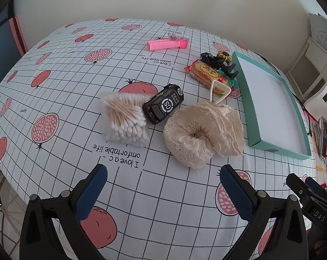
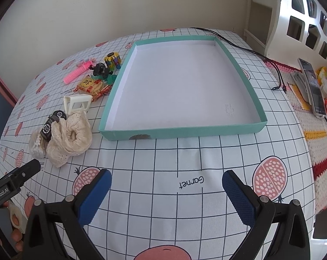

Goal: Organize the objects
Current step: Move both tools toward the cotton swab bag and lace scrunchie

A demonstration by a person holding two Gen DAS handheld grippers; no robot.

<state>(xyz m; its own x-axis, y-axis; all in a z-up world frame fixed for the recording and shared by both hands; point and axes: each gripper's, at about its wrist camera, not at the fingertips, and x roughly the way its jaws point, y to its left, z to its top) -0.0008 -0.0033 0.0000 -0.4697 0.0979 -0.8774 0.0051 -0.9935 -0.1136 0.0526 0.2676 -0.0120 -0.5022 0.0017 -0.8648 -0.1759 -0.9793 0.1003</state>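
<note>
A shallow teal tray [image 2: 185, 131] [image 1: 249, 99] with a bare white floor lies on the table, right of a cluster of loose items. Nearest my left gripper [image 1: 163, 182] are a cream lace scrunchie [image 1: 198, 130] [image 2: 70, 138], a black toy car [image 1: 163, 106] [image 2: 51, 125] and a bag of cotton swabs [image 1: 125, 119] [image 2: 36, 145]. Farther back lie a cream clip [image 1: 219, 91] [image 2: 76, 104], a biscuit packet [image 1: 206, 72] [image 2: 91, 85], a black toy [image 1: 217, 61] [image 2: 100, 69], a yellow toy [image 2: 112, 59] and a pink hair roller [image 1: 165, 43] [image 2: 73, 74]. My right gripper [image 2: 166, 184] hovers open before the tray's near wall. Both hold nothing.
The table wears a white grid cloth with pomegranate prints [image 2: 185, 173]. A black cable [image 2: 250, 52] runs past the tray's far right corner. A phone [image 2: 313, 88] and small clutter sit on a crocheted mat at right. A white shelf unit [image 2: 293, 21] stands behind.
</note>
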